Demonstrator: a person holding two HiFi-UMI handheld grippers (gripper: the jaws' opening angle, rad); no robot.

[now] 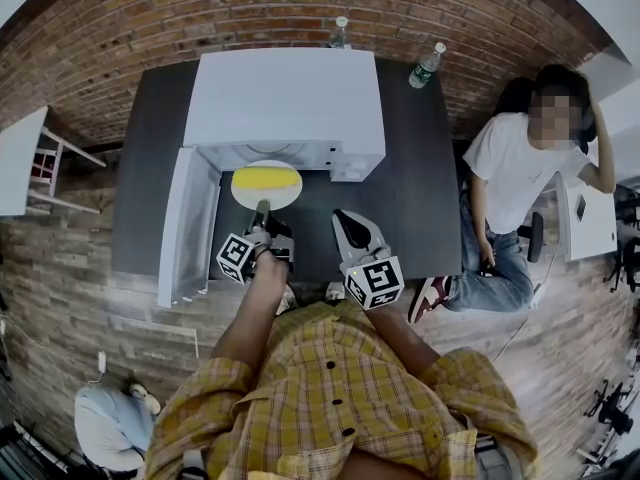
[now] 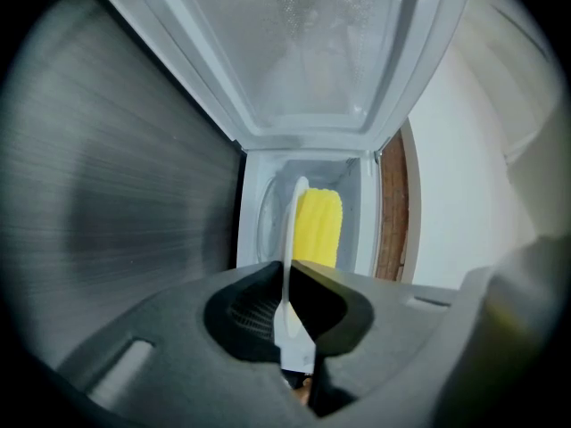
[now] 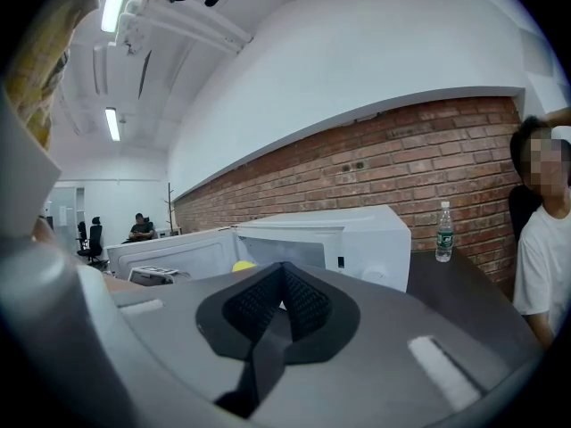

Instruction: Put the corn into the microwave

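A yellow corn cob [image 1: 266, 178] lies on a small white plate [image 1: 270, 201] held at the mouth of the white microwave [image 1: 290, 98], whose door [image 1: 190, 223] stands swung open to the left. My left gripper [image 1: 262, 211] is shut on the plate's near rim. In the left gripper view the plate [image 2: 290, 230] shows edge-on between the pads of the left gripper [image 2: 290, 306], with the corn [image 2: 317, 226] beyond it. My right gripper [image 1: 345, 220] hangs to the right of the plate, shut with nothing in it. In the right gripper view the right gripper [image 3: 284, 306] points towards the microwave [image 3: 339, 239].
The microwave stands on a dark table [image 1: 410, 208] against a brick wall. Two water bottles [image 1: 427, 64] stand at the table's back edge. A person in a white shirt [image 1: 510, 168] sits to the right of the table. A white stool [image 1: 20, 158] is at the left.
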